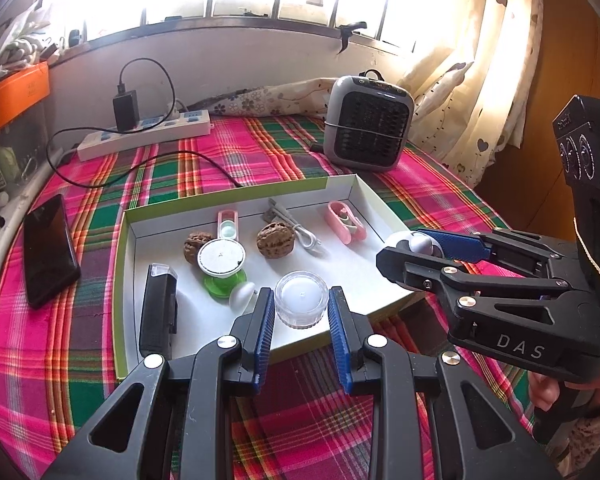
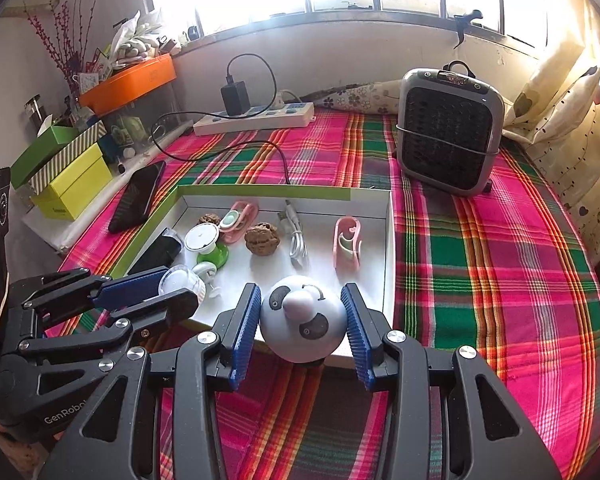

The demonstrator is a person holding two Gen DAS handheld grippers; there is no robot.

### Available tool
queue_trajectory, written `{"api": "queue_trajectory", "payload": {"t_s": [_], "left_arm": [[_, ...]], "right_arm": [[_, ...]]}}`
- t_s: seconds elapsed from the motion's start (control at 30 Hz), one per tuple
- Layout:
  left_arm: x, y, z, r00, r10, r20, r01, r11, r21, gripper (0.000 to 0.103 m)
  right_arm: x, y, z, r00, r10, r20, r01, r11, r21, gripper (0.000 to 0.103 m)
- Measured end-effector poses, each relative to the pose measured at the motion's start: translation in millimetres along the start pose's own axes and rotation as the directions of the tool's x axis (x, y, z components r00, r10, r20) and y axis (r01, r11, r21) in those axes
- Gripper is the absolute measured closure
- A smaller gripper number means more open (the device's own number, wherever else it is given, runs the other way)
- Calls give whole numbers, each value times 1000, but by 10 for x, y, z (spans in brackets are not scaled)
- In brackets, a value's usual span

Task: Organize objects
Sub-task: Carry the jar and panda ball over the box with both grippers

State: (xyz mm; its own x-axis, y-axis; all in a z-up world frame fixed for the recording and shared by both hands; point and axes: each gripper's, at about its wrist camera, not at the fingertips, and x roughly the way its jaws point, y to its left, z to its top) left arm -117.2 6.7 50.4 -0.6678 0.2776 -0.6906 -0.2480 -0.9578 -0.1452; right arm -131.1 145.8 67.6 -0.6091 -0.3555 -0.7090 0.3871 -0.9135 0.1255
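both grippers carry something over the near edge of the white tray [image 1: 384,208], which serves as the landmark. left gripper [image 1: 301,322] is clamped on a small clear jar [image 1: 301,299] with a white inside, held above the tray's near edge; right gripper [image 2: 303,330] squeezes a round panda-faced toy [image 2: 302,318] at the tray's near right corner. inside the tray lie two walnuts [image 1: 275,239], a white cable [image 1: 296,228], a pink clip [image 1: 346,222], a black case [image 1: 159,312] along its left wall, and a white-topped green spool [image 1: 221,258] toward the middle. judging from this, the risk is slippage: the jar is smooth and gripped by narrow pads, and the toy is a ball caught only at its sides, so a tilt or a loosened squeeze could send either rolling across the plaid cloth [image 2: 480,260]. the two grippers also hang close together, so a careless swing could knock one load loose.
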Motion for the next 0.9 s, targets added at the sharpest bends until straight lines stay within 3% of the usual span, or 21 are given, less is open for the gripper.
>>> {"api": "queue_trajectory", "payload": {"t_s": [0.9], "left_arm": [[498,67,96,998,18,-57,-17,1000,21,78]], "right_arm": [[574,-173,170,996,18,-88,-19,1000,-8,60]]}}
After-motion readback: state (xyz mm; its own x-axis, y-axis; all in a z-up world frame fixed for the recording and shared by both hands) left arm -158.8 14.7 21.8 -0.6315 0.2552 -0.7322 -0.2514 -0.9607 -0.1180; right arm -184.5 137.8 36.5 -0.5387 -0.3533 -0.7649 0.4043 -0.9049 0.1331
